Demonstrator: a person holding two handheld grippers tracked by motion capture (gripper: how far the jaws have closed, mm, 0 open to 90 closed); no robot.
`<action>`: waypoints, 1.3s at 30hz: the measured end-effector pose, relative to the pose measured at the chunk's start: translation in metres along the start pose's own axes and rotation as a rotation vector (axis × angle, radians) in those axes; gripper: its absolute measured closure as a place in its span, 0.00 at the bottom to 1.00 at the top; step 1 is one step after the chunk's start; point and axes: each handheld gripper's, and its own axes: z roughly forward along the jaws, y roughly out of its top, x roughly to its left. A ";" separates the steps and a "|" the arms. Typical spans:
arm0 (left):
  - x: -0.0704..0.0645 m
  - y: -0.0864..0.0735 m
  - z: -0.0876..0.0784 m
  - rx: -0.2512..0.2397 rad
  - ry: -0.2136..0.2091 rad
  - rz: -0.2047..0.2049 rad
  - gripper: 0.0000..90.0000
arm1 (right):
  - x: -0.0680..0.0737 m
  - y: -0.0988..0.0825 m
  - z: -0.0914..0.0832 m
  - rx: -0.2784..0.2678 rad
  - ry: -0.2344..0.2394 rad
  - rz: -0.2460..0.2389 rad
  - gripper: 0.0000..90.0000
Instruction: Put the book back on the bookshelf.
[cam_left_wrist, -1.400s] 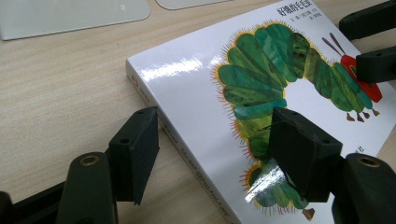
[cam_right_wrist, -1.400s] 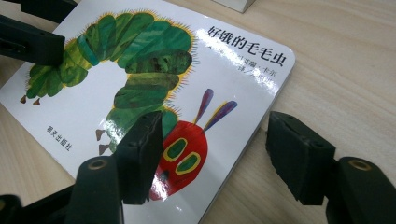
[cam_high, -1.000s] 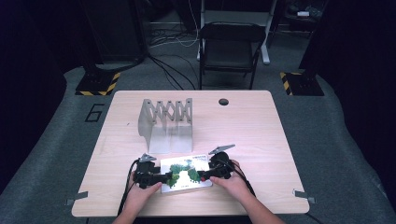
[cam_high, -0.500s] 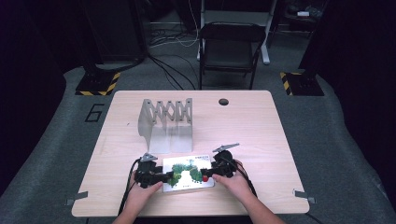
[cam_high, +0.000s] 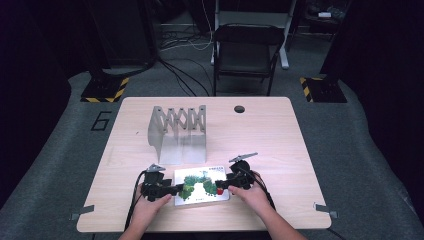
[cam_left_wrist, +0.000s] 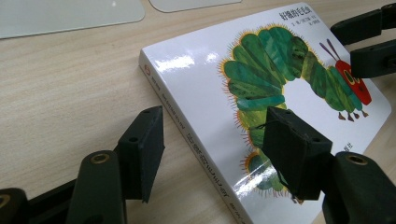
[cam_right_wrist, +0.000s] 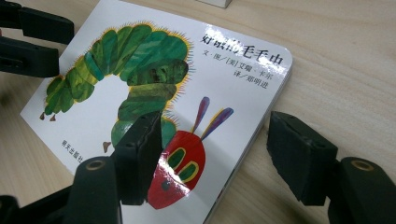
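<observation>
A book (cam_high: 202, 187) with a green caterpillar on its white cover lay flat near the front edge of the bench (cam_high: 280, 135), about midway along it. The left hand-held gripper (cam_high: 176, 189) sat at the book's left edge and the right hand-held gripper (cam_high: 223, 186) at its right edge, each pointing inward.

In the left gripper view, the left hand-held gripper's jaws straddled the spine edge: one jaw hung over the bare bench beside the spine, the other over the cover at the caterpillar's tail. They had just been closing a little, yet stood apart with the book's edge between them, not pinched.

In the right gripper view, the right hand-held gripper stood likewise open, one jaw over the caterpillar's red head, the other over the bench past the book's edge.

A grey folding rack (cam_high: 179, 121) stood behind the book, towards the bench's middle.
</observation>
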 end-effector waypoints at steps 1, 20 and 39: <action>0.000 0.000 0.000 0.003 -0.001 -0.001 0.43 | 0.000 0.000 0.000 0.003 0.006 0.001 0.39; -0.031 -0.006 -0.021 -0.017 0.016 0.054 0.35 | 0.002 0.002 -0.010 -0.023 0.058 0.048 0.40; -0.047 -0.043 -0.017 -0.012 0.088 0.194 0.33 | -0.009 0.010 0.001 -0.050 0.058 0.153 0.39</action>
